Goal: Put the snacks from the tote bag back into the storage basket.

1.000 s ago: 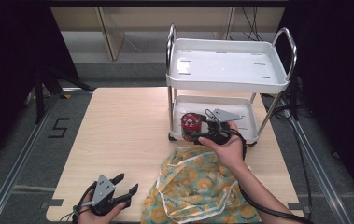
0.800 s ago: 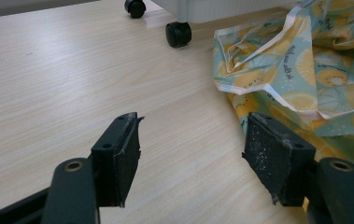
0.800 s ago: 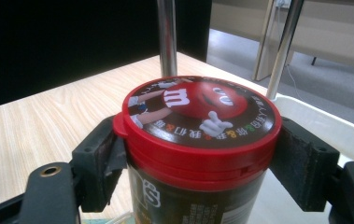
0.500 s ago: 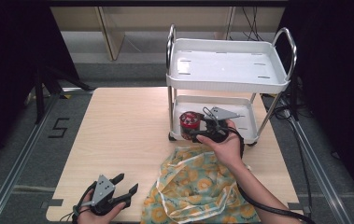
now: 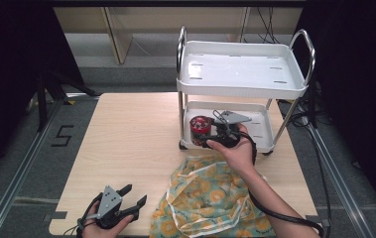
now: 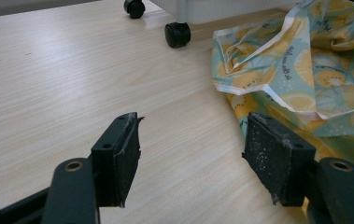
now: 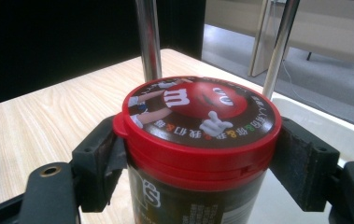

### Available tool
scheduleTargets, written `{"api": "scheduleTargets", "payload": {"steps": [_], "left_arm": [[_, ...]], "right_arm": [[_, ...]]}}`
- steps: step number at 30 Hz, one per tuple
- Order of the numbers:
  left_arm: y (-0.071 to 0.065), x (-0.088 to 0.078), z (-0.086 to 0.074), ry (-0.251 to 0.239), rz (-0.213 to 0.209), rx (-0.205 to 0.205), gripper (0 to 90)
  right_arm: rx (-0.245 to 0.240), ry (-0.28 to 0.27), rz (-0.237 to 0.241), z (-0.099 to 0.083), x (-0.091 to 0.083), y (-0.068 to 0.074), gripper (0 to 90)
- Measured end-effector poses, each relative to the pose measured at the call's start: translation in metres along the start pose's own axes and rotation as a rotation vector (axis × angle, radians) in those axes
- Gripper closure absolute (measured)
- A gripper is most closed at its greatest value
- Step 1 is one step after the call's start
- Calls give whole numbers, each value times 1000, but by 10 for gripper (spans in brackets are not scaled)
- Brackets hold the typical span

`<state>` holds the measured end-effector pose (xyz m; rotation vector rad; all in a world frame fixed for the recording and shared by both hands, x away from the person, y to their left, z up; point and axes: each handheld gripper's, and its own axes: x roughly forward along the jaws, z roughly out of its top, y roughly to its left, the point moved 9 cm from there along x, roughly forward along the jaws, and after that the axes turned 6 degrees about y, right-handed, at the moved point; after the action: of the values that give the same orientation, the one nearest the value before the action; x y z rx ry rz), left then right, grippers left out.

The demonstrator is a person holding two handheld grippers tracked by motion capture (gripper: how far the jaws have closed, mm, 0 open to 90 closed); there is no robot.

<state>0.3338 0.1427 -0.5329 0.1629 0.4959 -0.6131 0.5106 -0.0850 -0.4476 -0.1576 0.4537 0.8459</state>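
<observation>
A dark candy jar with a red lid (image 7: 198, 121) sits between the pads of my right gripper (image 7: 198, 161), which is shut on it just below the lid. In the high view the jar (image 5: 200, 126) is at the left end of the lower shelf of the white two-tier cart (image 5: 242, 89), with my right gripper (image 5: 203, 137) reaching in from the front. Whether the jar rests on the shelf I cannot tell. My left gripper (image 5: 135, 194) stands open near the table's front edge; in its own view the left gripper (image 6: 191, 154) has only bare wood between its fingers.
A yellow-and-teal patterned cloth bag (image 5: 210, 198) lies crumpled on the table in front of the cart, just right of the left gripper, with its edge (image 6: 300, 70) close by. Cart castors (image 6: 177, 35) stand on the table. Chrome cart posts (image 7: 149, 37) rise behind the jar.
The right gripper with the jar has edged slightly left at the cart's lower shelf. The left gripper has stayed put and open.
</observation>
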Motion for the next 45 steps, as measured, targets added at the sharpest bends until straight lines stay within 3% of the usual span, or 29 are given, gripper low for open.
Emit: {"api": "scheduleTargets", "payload": {"steps": [3,13,14,16,18,22,24,25,29,31,32,33,34,37,39,43,44,45], "left_arm": [[-2,0,0,-2,-1,-24,352],[-2,0,0,1,0,-15,352],[-2,0,0,1,0,-15,352],[-2,0,0,-1,-1,-16,352],[-2,0,1,-8,-3,-24,352],[-1,0,0,-2,-1,-16,352],[-2,0,0,-6,-2,-18,352],[-1,0,1,-6,-3,0,352],[-2,0,1,-8,-4,-22,352],[-2,0,1,-10,-5,-15,352],[-1,0,1,-8,-6,-2,352],[-2,0,0,-6,-5,-21,352],[-3,0,0,-8,-4,-31,352],[-1,1,2,-16,-8,-3,352],[-1,0,0,1,-1,-4,352],[-1,1,2,-17,-8,6,352],[0,-1,0,6,8,3,352],[0,0,2,-14,-5,8,352]], "right_arm": [[-12,18,-2,-1,1,-1,260],[-19,9,5,2,5,-5,260],[4,22,9,0,5,-4,260],[1,30,6,-1,5,-4,260],[-35,28,-21,-1,8,-10,260],[-6,26,-22,-1,9,-10,260],[-14,29,-13,-1,10,-11,260],[-17,26,-15,-1,11,-12,260],[-36,41,-22,-3,13,-16,260],[-6,42,-29,-4,13,-16,260],[-43,42,-36,-3,14,-19,260],[21,41,-21,-3,13,-16,260],[-3,42,-33,-3,13,-19,260],[-19,51,-38,-4,14,-21,260],[-41,49,-43,-3,16,-23,260],[-6,49,-33,-3,17,-23,260],[-11,49,-30,-2,18,-23,260],[-23,55,-50,-2,18,-26,260]]}}
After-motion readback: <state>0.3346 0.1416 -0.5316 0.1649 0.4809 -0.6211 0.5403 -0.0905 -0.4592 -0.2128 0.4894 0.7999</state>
